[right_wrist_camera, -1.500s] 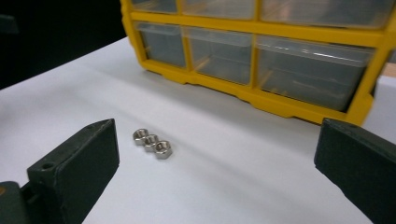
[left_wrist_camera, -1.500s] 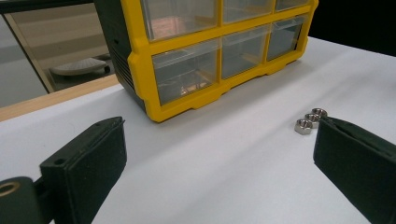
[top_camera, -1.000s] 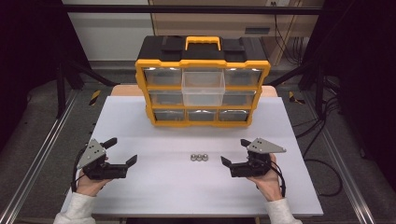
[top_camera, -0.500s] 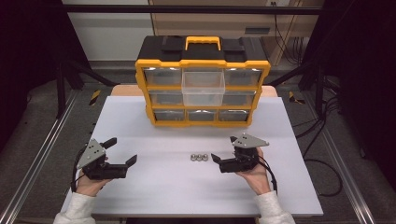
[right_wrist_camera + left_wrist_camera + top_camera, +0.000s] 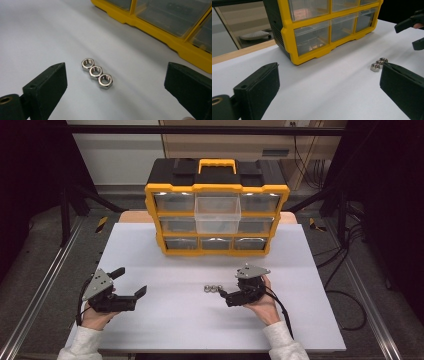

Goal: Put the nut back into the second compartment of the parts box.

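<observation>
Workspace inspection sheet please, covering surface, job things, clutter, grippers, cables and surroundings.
Surface: white rectangular tabletop, flat, on a wooden base.
Job's things: three silver metal hex nuts lying touching in a row; yellow-and-black plastic drawer organiser at the back, its upper middle clear drawer pulled out.
Clutter: nothing seen.
Grippers: left gripper open, resting away from the nuts; right gripper open, fingers close beside the nuts, not touching.
Cables: black cable trailing from the right gripper; loose black cables on the floor at right.
Surroundings: grey floor, metal frame rails.
</observation>
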{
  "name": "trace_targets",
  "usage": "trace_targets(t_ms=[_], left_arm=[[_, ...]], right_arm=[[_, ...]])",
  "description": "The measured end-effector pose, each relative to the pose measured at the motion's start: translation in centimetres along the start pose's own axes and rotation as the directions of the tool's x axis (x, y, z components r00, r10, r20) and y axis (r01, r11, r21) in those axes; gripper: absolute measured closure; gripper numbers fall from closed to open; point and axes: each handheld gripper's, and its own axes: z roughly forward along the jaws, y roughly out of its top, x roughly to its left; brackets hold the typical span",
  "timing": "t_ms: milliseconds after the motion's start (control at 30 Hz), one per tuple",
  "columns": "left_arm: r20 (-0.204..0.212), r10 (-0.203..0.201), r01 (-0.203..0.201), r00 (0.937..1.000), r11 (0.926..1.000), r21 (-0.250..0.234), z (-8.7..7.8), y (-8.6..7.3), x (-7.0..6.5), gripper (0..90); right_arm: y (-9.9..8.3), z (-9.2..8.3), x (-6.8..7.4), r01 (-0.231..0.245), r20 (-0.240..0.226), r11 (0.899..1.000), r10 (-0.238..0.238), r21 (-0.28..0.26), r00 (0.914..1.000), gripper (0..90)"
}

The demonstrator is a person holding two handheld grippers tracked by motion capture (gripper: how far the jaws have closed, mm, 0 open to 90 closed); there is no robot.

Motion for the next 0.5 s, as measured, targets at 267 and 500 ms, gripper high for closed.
trace_targets(t_ms=[267,500], left_arm=[[-0.001,0.002,-0.002,1.0000,1.0000,0.001,0.0,0.0,0.0,2.1],[-0.001,0.004,-0.004,1.0000,1.0000,0.004,0.1,0.0,-0.1,2.0]], right_arm=[[-0.5,2.2,-0.1,-0.008,-0.017,0.998,0.009,0.068,0.9998,12.8],[-0.8,3.4,-0.4,-0.012,-0.027,0.996,0.014,0.091,0.9995,20.5]])
